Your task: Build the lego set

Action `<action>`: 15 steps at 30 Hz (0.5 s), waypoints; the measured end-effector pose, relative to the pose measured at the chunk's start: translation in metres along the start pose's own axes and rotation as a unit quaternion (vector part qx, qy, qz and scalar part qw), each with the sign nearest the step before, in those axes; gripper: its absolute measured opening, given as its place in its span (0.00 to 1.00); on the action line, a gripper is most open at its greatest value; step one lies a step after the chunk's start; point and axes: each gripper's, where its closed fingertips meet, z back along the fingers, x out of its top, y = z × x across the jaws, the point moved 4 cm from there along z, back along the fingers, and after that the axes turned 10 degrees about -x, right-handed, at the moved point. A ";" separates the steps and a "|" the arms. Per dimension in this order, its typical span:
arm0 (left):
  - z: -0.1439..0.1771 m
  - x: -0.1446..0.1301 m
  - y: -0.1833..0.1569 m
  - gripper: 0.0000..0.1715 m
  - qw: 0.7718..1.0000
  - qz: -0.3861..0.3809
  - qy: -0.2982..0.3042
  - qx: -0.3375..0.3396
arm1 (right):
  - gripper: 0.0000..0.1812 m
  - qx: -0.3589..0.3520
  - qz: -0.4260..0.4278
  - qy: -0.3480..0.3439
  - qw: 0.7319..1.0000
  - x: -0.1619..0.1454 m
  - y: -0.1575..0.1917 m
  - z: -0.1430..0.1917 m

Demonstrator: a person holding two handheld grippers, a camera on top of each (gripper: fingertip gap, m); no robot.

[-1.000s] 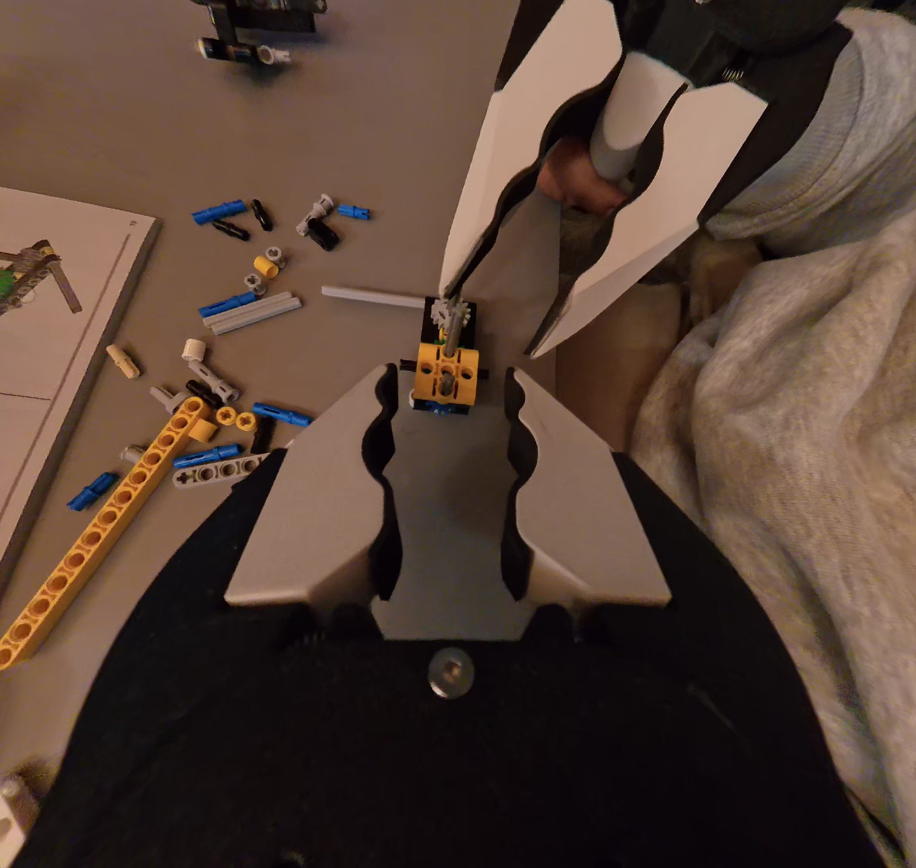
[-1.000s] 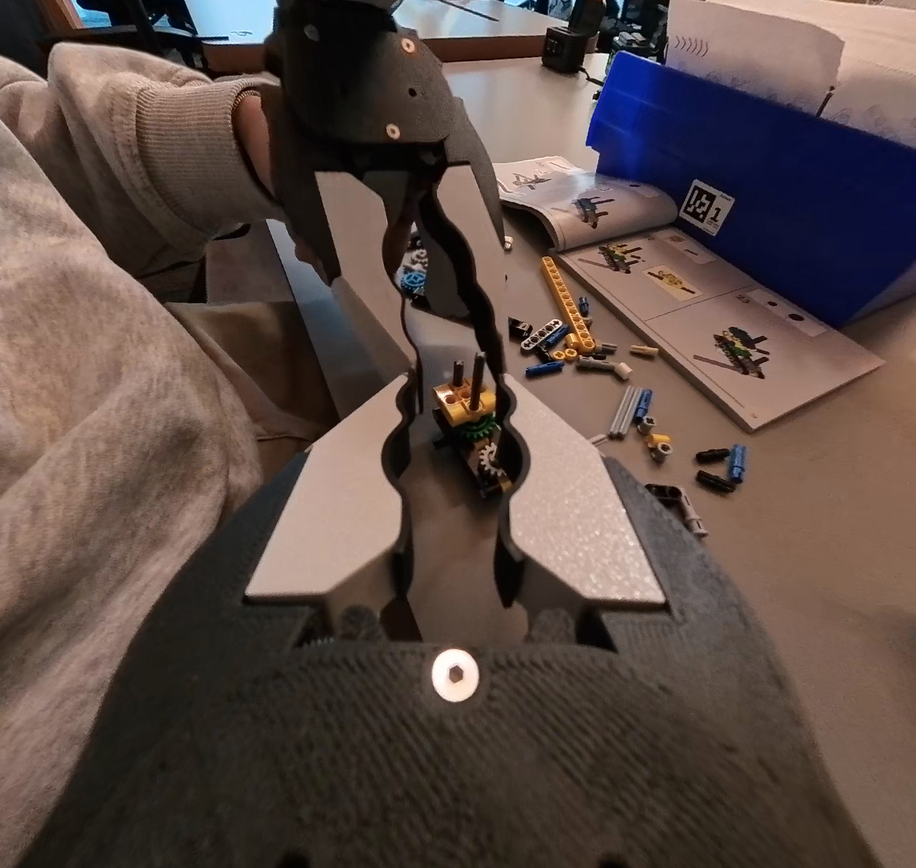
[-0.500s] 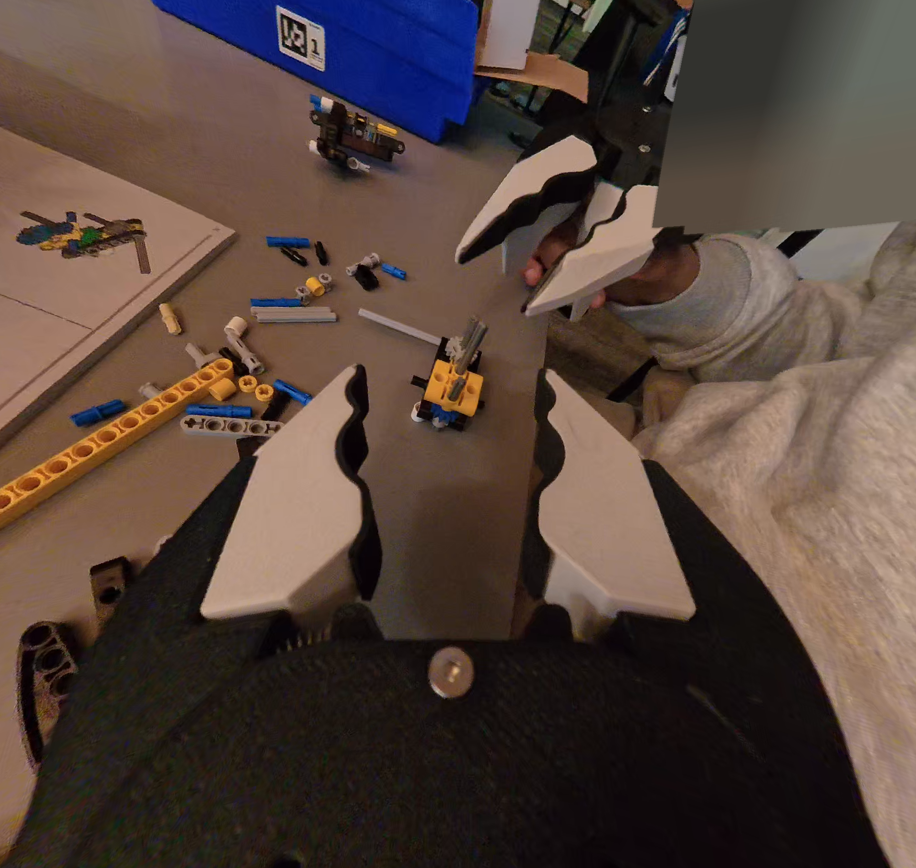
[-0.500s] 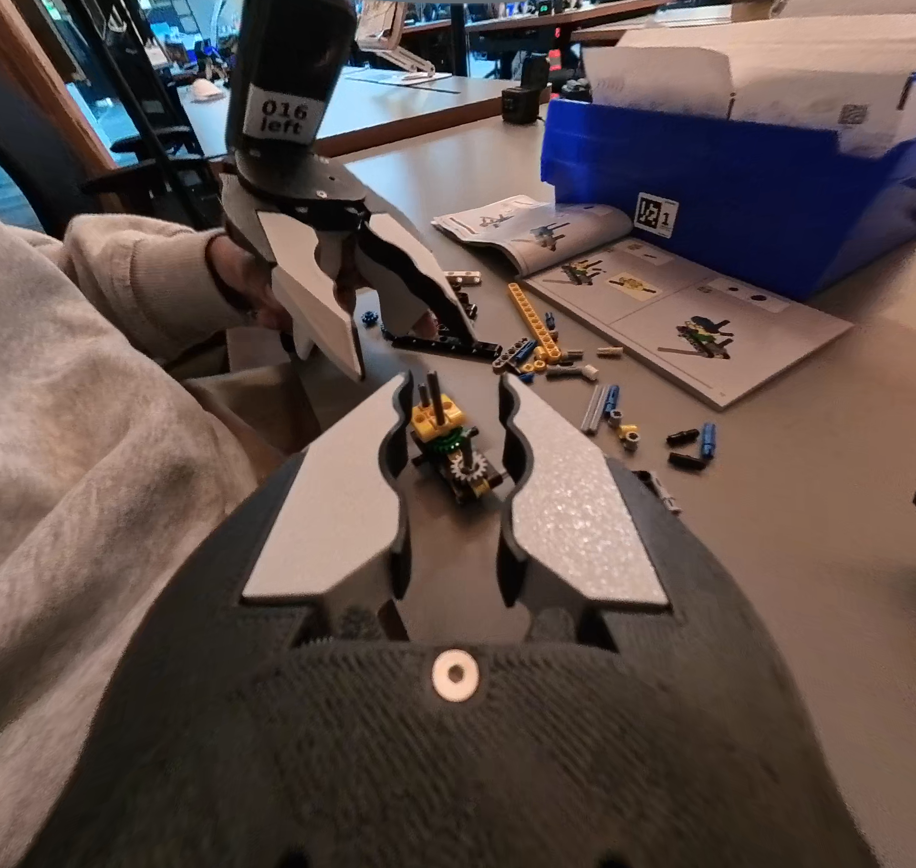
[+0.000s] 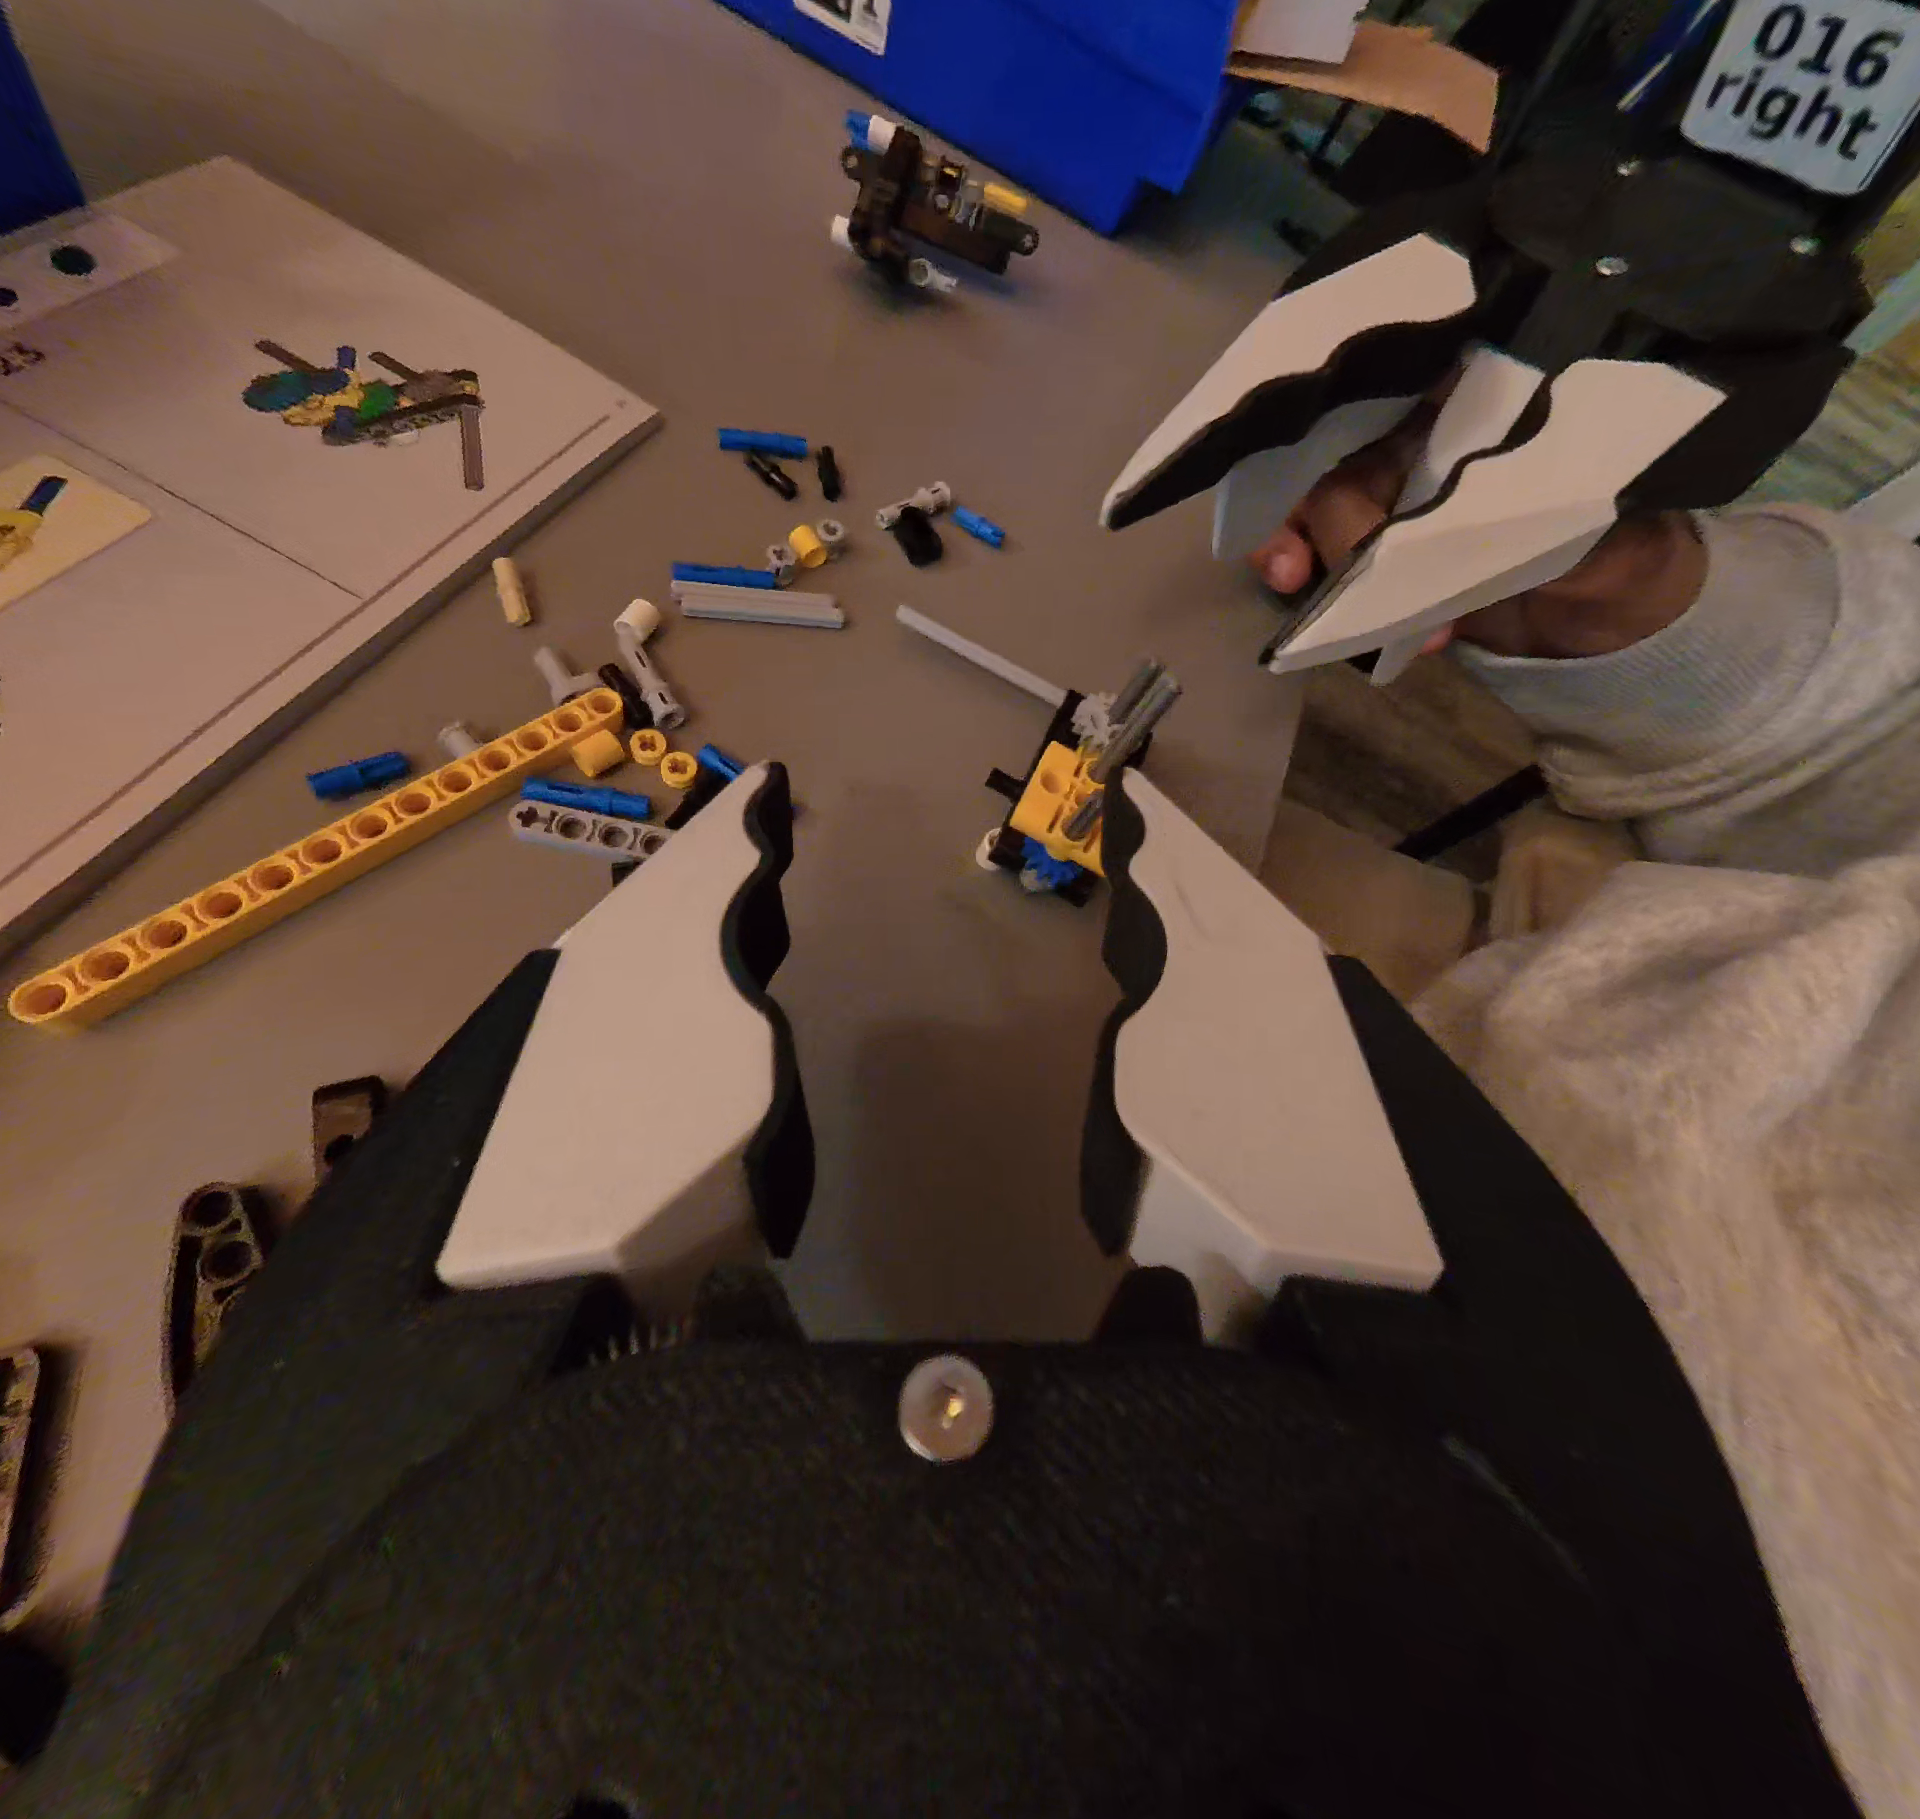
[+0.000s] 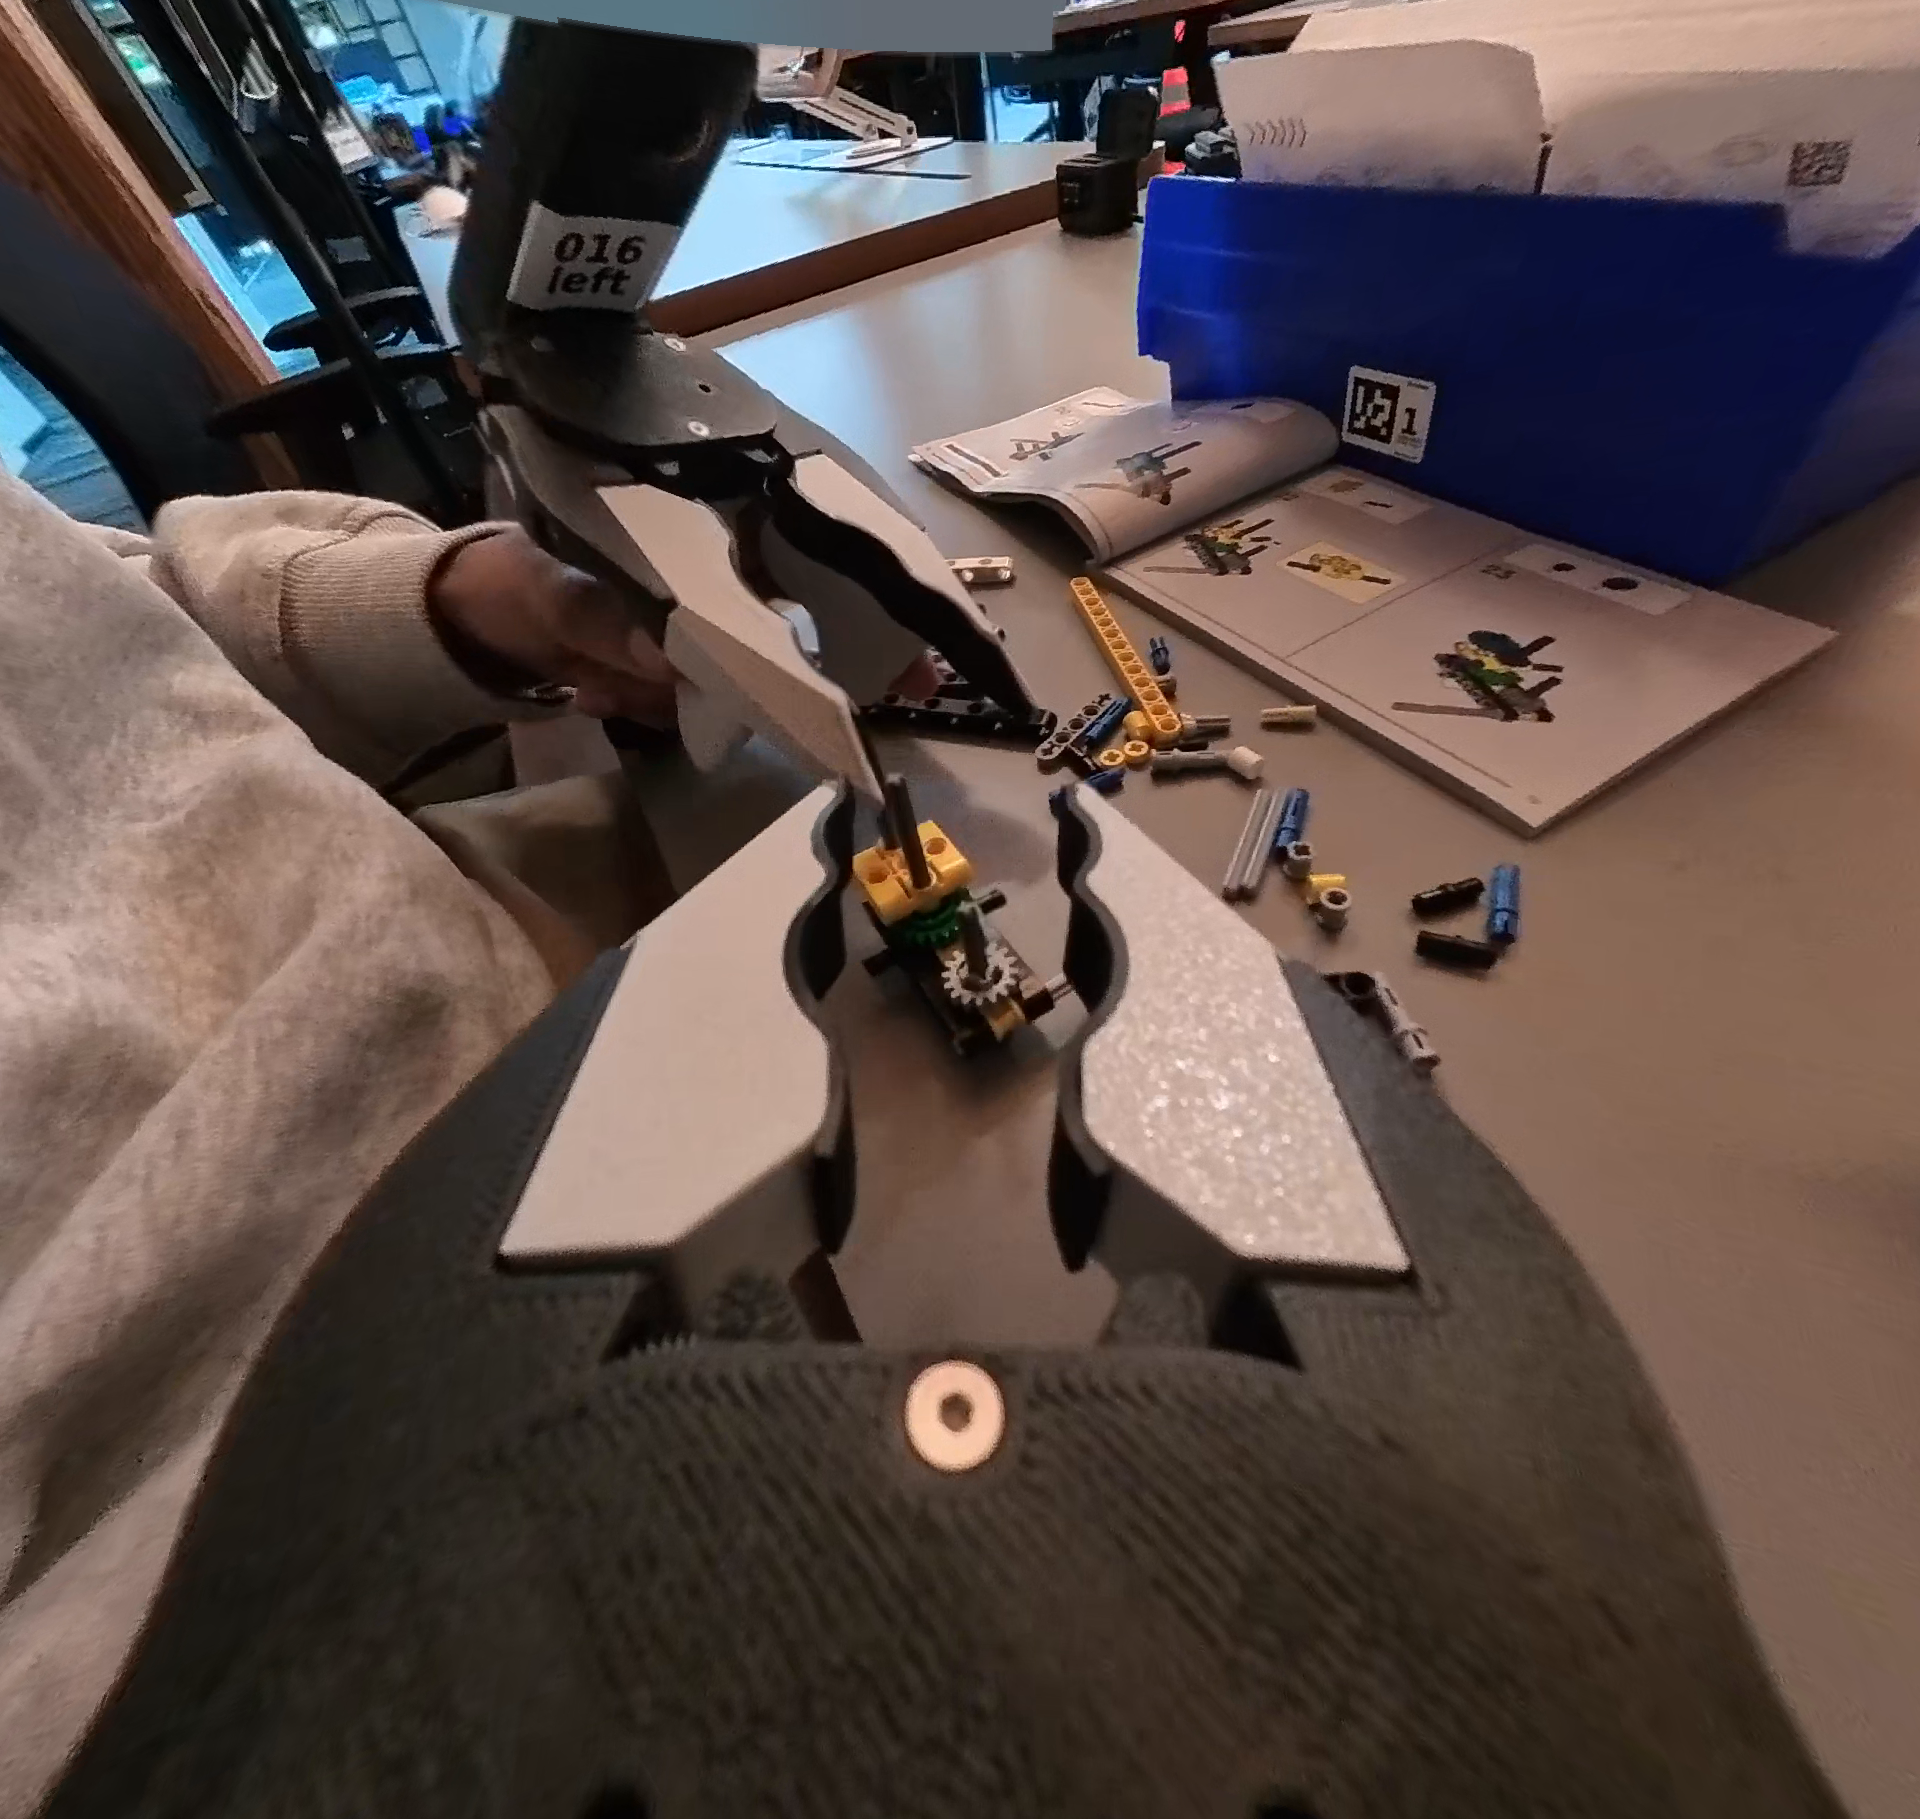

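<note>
A small lego assembly [image 5: 1065, 798], a yellow block with gears and two upright axles, stands on the grey table near its edge. My left gripper [image 5: 945, 793] is open and empty, and its right fingertip is just beside the assembly. My right gripper [image 6: 951, 803] is open and empty. The assembly [image 6: 935, 928] shows between its fingers in the right wrist view, but the jaws stand apart from it. In the left wrist view the right gripper [image 5: 1195, 590] hovers above and behind the assembly. The left gripper [image 6: 948, 751] shows just beyond it in the right wrist view.
Loose pins and axles [image 5: 758, 606] and a long yellow beam [image 5: 312, 865] lie left of the assembly. An open instruction booklet [image 5: 260, 481], a second black sub-assembly [image 5: 925, 206] and a blue bin [image 5: 1039, 34] lie farther back. The table edge and a person's lap are on the right.
Both grippers have drawn back from the assembly, which stays on the table. The left gripper has opened wider and shifted left. The right gripper has lifted off the gear.
</note>
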 end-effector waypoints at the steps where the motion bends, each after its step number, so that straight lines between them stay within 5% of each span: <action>1: 0.000 0.000 0.000 0.36 1.000 -0.004 0.001 0.005 | 0.21 0.001 -0.003 0.003 1.000 0.000 0.000 -0.001; 15: -0.001 0.000 -0.003 0.35 1.000 -0.005 0.002 -0.014 | 0.22 0.002 -0.004 0.008 1.000 -0.001 0.000 -0.001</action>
